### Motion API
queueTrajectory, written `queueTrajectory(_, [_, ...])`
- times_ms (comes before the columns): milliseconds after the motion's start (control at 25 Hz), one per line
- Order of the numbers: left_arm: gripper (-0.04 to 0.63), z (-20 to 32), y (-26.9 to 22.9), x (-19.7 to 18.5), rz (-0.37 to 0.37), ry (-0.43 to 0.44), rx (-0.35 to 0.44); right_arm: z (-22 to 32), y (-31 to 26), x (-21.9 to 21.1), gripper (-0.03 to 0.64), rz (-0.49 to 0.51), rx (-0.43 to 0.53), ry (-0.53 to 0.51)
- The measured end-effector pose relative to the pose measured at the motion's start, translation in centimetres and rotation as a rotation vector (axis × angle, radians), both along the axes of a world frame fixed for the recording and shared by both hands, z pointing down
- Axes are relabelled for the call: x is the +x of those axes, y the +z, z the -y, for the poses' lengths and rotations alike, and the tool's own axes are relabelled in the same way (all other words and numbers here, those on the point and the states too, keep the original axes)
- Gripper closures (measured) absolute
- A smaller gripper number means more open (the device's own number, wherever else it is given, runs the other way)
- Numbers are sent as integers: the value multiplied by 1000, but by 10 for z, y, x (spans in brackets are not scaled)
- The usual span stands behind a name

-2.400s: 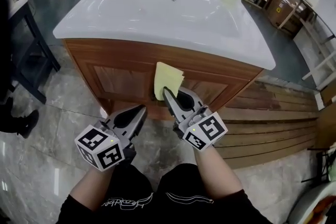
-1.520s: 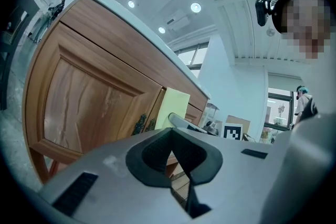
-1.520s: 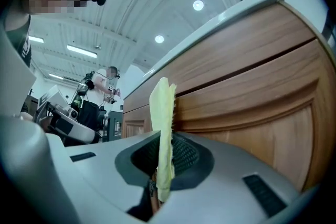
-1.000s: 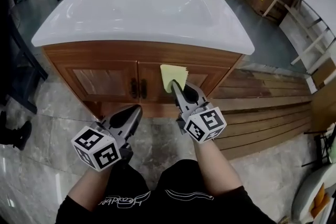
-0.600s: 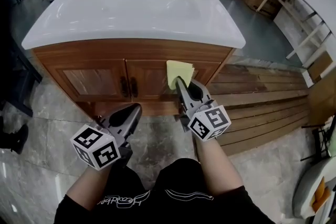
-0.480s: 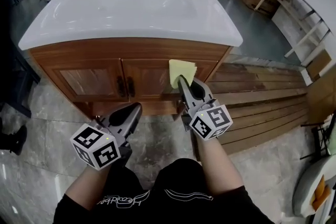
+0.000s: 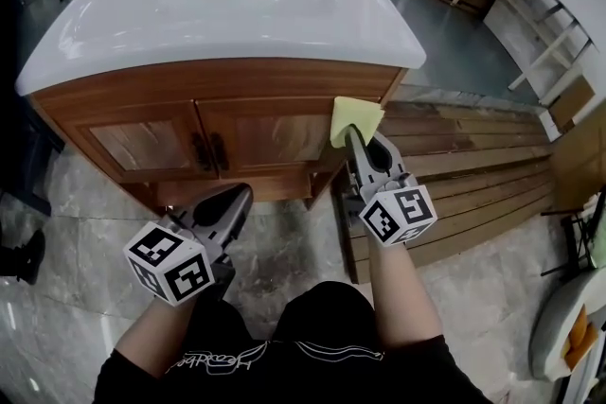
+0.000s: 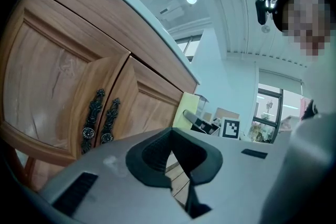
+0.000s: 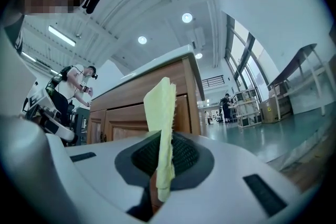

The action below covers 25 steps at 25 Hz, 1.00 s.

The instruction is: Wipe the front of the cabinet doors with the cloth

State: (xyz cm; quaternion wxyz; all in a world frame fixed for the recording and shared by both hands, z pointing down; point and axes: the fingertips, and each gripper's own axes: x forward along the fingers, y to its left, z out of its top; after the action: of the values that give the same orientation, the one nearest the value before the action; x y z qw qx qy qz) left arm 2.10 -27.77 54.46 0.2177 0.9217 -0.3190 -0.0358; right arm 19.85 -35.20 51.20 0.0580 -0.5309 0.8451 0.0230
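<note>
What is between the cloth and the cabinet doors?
Nothing visible. The right tool holds the cloth up close to the right door, near its outer edge, with no object in between.

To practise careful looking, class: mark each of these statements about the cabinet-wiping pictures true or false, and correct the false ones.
1. The right tool is clamped on a yellow cloth. True.
2. The left tool holds a second cloth. False: its jaws are together with nothing between them.
3. Both cabinet doors are closed. True.
4. The cloth sits at the middle of the cabinet front. False: it is at the right end, well to the right of the door handles.
</note>
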Motion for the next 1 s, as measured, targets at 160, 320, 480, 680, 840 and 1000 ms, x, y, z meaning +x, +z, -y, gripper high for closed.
queueTrajectory(160, [589,-1,5,5,1,12,-8,0,2,26,577,7,-8,70])
queueTrajectory(320, [589,-4,9,7,2,22,-13,1,3,41,577,30,-15,108])
queueTrajectory(480, [589,-4,12,6,10,18,-22,1,5,43,577,48,-19,105])
queueTrajectory(680, [589,-5,9,5,18,14,-15,-12,-2,42,577,71,9,96])
queueTrajectory(840, [589,-4,11,-1,15,1,-21,-32,-16,32,577,88,61,65])
queueTrajectory(1000, [589,-5,13,-4,12,-6,-28,-41,-25,7,577,102,91,-5])
